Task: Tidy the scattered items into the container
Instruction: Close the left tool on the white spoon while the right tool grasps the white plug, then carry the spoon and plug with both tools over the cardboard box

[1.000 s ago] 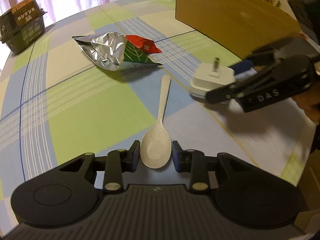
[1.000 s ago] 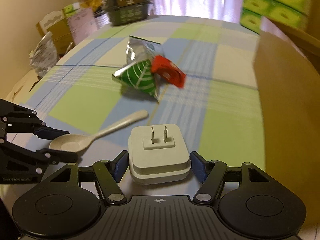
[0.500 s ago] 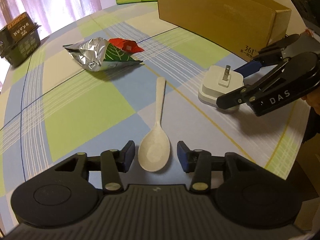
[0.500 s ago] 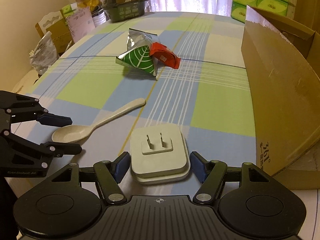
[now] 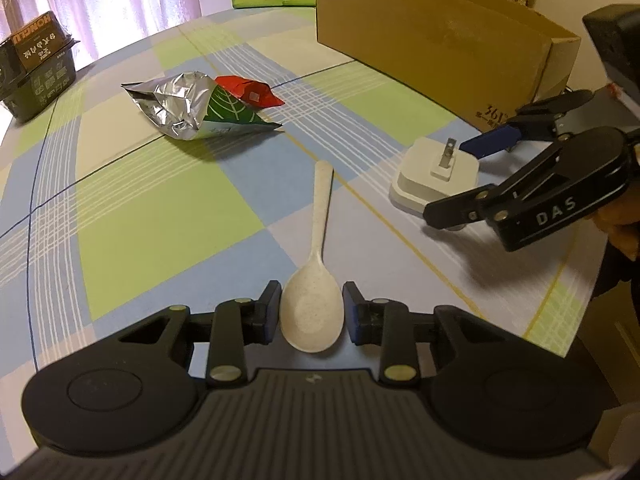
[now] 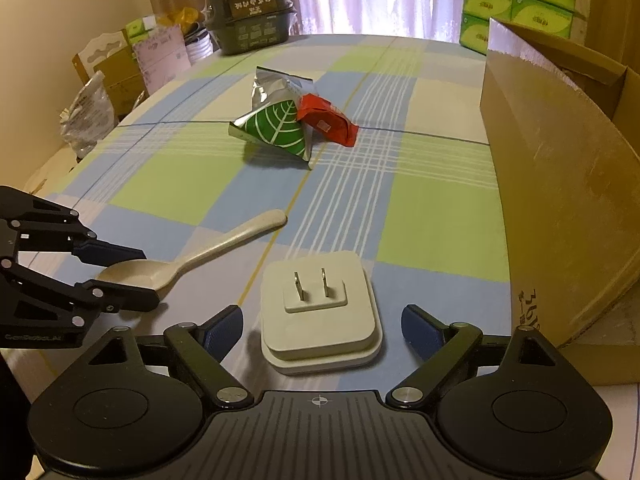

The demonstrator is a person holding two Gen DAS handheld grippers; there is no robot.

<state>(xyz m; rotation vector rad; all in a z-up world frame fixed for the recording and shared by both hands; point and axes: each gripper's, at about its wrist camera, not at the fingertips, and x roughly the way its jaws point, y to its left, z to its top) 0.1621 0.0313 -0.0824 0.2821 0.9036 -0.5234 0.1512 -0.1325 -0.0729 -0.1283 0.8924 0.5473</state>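
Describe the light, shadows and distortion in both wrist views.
Left wrist view: backlit by the curtained window, the foil snack bag glints, the right gripper throws a soft shadow on the tablecloth, and the cardboard box bows from fisheye. Right wrist view: window glare at the top, the charger sharp, corners vignetted.

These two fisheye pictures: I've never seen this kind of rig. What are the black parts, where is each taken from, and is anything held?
No robot: a person holds a two-finger tool in each hand, each with a camera looking along its fingers. The left tool brackets the bowl of a pale spoon; the right tool stands open around a white plug adapter, prongs up. Both things lie on the checked tablecloth; nothing is lifted. Farther off lie a foil snack bag and a red packet. The cardboard box stands at the right.
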